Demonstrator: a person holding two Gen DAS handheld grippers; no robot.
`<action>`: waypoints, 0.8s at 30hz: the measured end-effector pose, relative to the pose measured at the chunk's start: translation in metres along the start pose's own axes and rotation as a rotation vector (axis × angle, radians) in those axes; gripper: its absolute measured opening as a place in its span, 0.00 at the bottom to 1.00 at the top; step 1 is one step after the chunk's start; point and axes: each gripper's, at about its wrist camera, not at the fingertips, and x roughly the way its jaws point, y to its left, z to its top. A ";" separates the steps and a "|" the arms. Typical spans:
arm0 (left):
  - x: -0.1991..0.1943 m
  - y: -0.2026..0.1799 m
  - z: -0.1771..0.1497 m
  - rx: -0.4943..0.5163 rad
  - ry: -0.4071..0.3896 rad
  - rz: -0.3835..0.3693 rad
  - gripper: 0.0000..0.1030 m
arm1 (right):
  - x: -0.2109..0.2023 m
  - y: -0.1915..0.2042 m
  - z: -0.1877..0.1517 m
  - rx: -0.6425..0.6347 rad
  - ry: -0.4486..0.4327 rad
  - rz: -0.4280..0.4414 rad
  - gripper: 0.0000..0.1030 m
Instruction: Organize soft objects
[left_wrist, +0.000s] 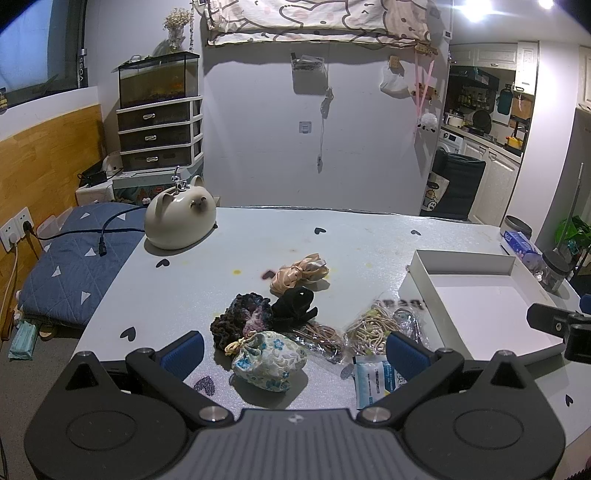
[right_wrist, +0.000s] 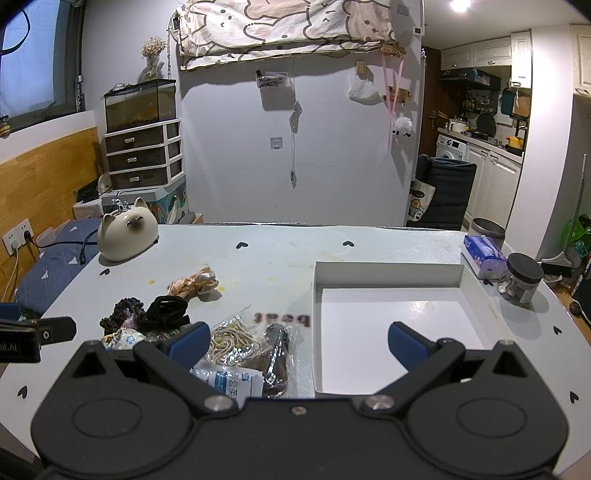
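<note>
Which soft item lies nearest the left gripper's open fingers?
The floral drawstring pouch, lying between the left gripper's fingers; the dark crocheted scrunchie and black scrunchie sit farther back.

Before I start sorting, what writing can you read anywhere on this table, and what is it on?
"best", seen mirrored, dark letters on the table beside the white tray.
Blue and white packet: printed characters, too blurred to read.
Tissue pack: print too small to read.
Left gripper and right gripper: no readable marking.
</note>
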 end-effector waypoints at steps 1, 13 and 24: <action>0.000 0.000 0.000 0.000 0.000 0.000 1.00 | 0.000 0.000 0.000 0.000 0.000 0.000 1.00; 0.000 0.000 0.000 0.000 0.000 -0.001 1.00 | 0.000 0.000 -0.001 0.001 0.001 0.001 1.00; 0.000 0.000 0.000 0.000 -0.001 -0.001 1.00 | -0.002 0.001 -0.003 0.004 0.001 -0.001 1.00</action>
